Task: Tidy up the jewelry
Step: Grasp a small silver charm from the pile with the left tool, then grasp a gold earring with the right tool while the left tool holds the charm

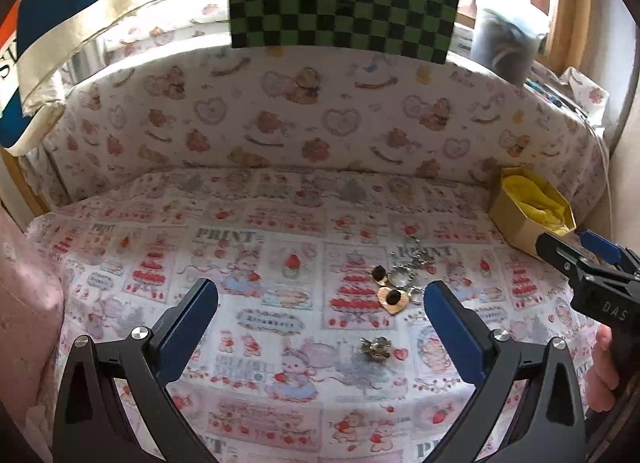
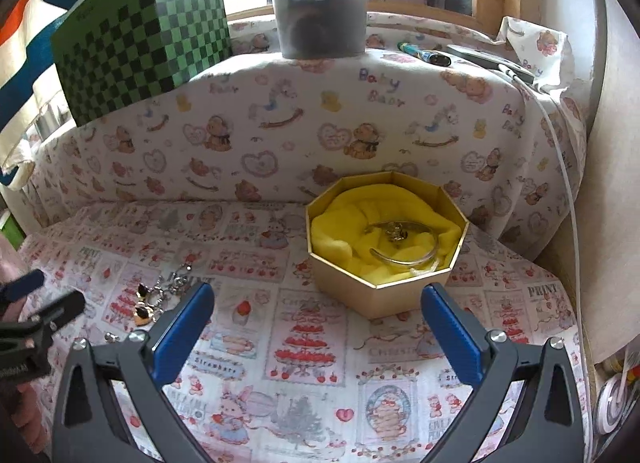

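Observation:
Loose jewelry lies on the printed cloth: gold heart earrings with dark stones (image 1: 390,297), a silver chain piece (image 1: 412,263) and a small gold brooch (image 1: 375,347). My left gripper (image 1: 320,303) is open and empty, hovering just before them. An octagonal gold box (image 2: 384,295) lined with yellow cloth holds a bangle (image 2: 404,243) and a small gold piece. My right gripper (image 2: 316,311) is open and empty, right in front of the box. The box also shows in the left wrist view (image 1: 528,211), with the right gripper (image 1: 576,251) beside it. The earrings show at the left in the right wrist view (image 2: 146,305).
A padded backrest (image 1: 300,115) in bear-print cloth rises behind the surface. On top stand a green checkered box (image 2: 140,35) and a dark plastic tub (image 2: 320,7). A white cable (image 2: 568,199) runs down the right side. Pink fabric (image 1: 24,311) lies at the left.

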{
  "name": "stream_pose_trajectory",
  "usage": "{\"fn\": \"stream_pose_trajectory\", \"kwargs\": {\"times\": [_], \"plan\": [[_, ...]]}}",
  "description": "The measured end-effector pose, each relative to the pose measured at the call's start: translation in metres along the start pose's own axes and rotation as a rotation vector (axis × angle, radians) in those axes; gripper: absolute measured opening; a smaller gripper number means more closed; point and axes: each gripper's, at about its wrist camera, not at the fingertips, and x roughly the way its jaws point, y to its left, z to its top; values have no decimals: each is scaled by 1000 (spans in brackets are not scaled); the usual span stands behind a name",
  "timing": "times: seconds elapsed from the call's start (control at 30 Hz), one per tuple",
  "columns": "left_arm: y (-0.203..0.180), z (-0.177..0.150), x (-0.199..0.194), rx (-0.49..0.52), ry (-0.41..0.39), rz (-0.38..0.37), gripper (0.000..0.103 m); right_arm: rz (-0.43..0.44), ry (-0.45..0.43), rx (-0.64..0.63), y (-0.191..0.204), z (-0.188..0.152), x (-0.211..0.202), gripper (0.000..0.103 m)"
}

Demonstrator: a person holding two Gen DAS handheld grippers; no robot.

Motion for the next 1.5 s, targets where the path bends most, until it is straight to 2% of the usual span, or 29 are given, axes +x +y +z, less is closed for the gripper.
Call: {"fn": "stream_pose_trajectory", "kwargs": {"times": [0.1, 0.23, 0.4, 0.57, 0.63, 0.77, 0.97, 1.1, 1.2, 1.23, 1.3, 1.5], "plan": [[-4, -3, 2, 28, 0, 41, 102, -8, -4, -13, 3, 0, -3, 103], [-5, -2, 5, 12, 31, -1, 102, -11, -23, -20, 2, 1, -8, 103], [2, -1, 10, -25, 51, 26, 102, -34, -11, 15, -5, 1, -2, 103], [10, -3, 21, -71, 110, -25, 100, -48, 19, 30, -10, 1, 6, 103], [8, -4, 21, -61, 111, -45, 93, -45, 26, 38, -12, 0, 8, 103], [-2, -9, 23, 5, 117, -17, 81, -56, 48, 54, -17, 2, 15, 103], [-5, -12, 23, 0, 185, -125, 65, -60, 61, 59, -16, 2, 17, 103], [-4, -15, 27, -21, 245, -153, 41, -54, 56, 56, -12, 0, 13, 103], [-5, -17, 27, -13, 253, -154, 34, -45, 54, 54, -10, -1, 11, 103], [-6, -17, 27, -6, 250, -150, 25, -46, 54, 52, -10, -1, 12, 103], [-9, -17, 28, 13, 235, -132, 17, -52, 57, 46, -10, -1, 13, 103], [-6, -12, 27, 10, 177, -46, 16, -46, 59, 47, -10, -2, 14, 103]]}}
